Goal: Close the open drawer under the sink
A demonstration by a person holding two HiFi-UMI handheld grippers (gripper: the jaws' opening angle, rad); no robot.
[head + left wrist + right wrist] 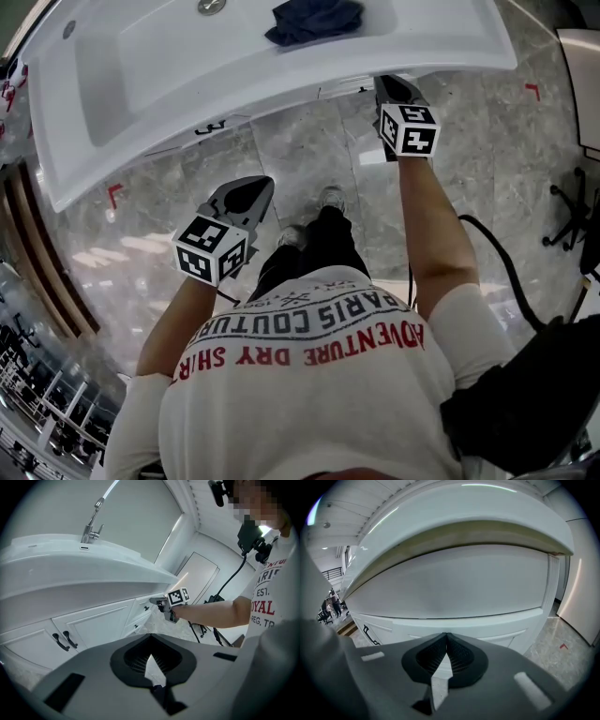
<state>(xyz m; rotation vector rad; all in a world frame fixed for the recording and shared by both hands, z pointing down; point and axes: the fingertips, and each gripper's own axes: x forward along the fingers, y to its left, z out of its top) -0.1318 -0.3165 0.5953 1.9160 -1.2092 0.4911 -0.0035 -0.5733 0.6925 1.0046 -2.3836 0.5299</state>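
Note:
Under the white sink [281,70] stands a white cabinet [101,627]. Its drawer front [140,613], with a small black handle, lies at the right end. In the left gripper view my right gripper [154,601] has its tips against the top of that front. The right gripper view is filled by the white drawer front [454,581], with my right gripper [446,635] shut and very close to it. I cannot tell how far the drawer stands out. My left gripper [253,192] hangs shut and empty over the floor, away from the cabinet.
A dark cloth [314,19] lies in the basin, near the faucet [91,524]. Two cabinet doors with black handles [64,641] are left of the drawers. Grey marble floor [309,159] is underfoot, a black cable [511,272] trails at right, and wooden steps [42,253] lie at left.

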